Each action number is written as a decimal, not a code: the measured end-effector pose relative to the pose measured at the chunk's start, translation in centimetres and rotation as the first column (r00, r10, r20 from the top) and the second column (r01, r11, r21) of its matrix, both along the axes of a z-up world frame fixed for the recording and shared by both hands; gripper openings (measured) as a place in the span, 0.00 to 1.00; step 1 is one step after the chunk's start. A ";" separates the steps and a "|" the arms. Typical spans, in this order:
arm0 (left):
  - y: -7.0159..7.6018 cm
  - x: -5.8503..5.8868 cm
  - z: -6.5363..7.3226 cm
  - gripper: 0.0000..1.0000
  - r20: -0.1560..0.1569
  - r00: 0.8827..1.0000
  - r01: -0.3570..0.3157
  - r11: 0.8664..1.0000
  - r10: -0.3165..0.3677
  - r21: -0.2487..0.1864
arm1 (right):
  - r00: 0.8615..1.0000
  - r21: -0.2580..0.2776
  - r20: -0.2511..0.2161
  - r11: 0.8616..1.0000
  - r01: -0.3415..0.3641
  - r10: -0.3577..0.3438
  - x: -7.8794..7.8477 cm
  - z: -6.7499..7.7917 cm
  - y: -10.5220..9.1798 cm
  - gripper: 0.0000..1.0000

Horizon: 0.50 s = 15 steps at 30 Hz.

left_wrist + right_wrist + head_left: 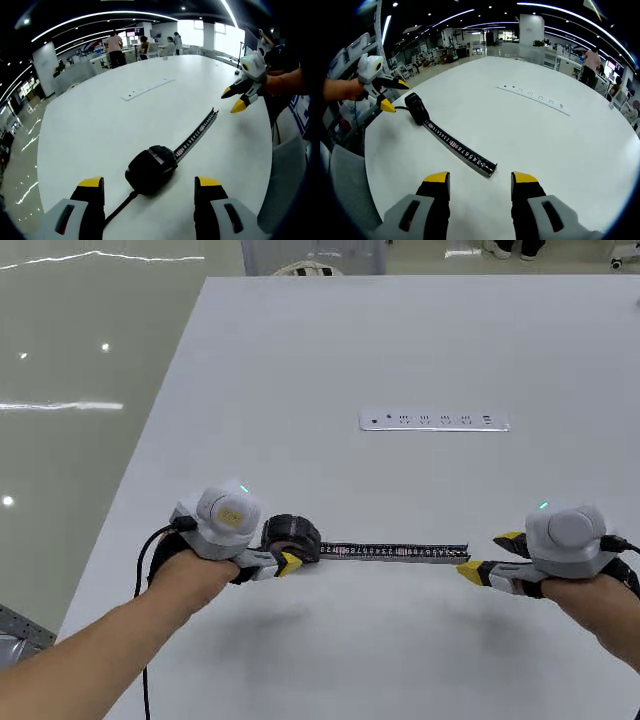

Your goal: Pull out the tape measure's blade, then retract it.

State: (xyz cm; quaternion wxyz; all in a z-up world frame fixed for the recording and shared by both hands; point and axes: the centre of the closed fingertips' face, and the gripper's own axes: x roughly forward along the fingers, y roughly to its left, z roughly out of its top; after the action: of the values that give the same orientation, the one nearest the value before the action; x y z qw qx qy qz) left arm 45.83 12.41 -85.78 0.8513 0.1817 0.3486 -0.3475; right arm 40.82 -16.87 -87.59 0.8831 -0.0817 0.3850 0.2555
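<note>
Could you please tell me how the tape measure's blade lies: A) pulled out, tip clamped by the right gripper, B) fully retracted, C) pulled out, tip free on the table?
C: the numbered dark blade stretches from the round black case across the white table, its tip free before the open right gripper.

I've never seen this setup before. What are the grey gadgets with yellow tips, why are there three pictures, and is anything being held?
There is no robot here: a person holds a hand-operated gripper in each hand. One picture comes from a camera on the person's head, looking down at the white table. The two round ones come from cameras riding on the grippers, each looking along its own yellow-tipped fingers. On the table lie a black tape measure, with its blade pulled out, and a white power strip farther back. The left gripper is open at the case, not clamping it. The right gripper is open by the blade's free end, not gripping it. Nothing is held.
</note>
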 end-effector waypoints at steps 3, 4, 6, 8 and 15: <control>0.2 -0.5 0.2 0.71 -0.005 0.999 -0.041 0.999 0.040 -0.016 | 1.000 0.005 0.006 1.000 0.020 -0.020 -0.5 0.3 0.1 0.50; 0.4 -0.7 0.3 0.71 -0.006 0.998 -0.067 0.998 0.067 -0.023 | 0.999 0.008 0.011 0.999 0.031 -0.031 -0.7 0.5 0.1 0.50; 0.7 -1.1 0.4 0.73 -0.006 0.995 -0.098 0.995 0.098 -0.032 | 0.999 0.021 0.015 0.999 0.047 -0.047 -0.9 0.8 0.3 0.50; 0.9 -1.6 0.5 0.74 -0.011 0.992 -0.130 0.991 0.129 -0.044 | 0.998 0.029 0.020 0.998 0.061 -0.061 -1.2 1.0 0.5 0.51; 1.1 -3.4 0.3 0.77 -0.031 0.981 -0.191 0.980 0.189 -0.062 | 0.994 0.054 0.034 0.993 0.103 -0.105 -2.5 1.7 1.1 0.53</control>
State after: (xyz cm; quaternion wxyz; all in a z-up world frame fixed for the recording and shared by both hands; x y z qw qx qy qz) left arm 42.44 13.53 -85.52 0.8817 0.1155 0.3633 -0.2780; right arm 38.32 -15.82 -85.86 0.9040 -0.0431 0.3657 0.2174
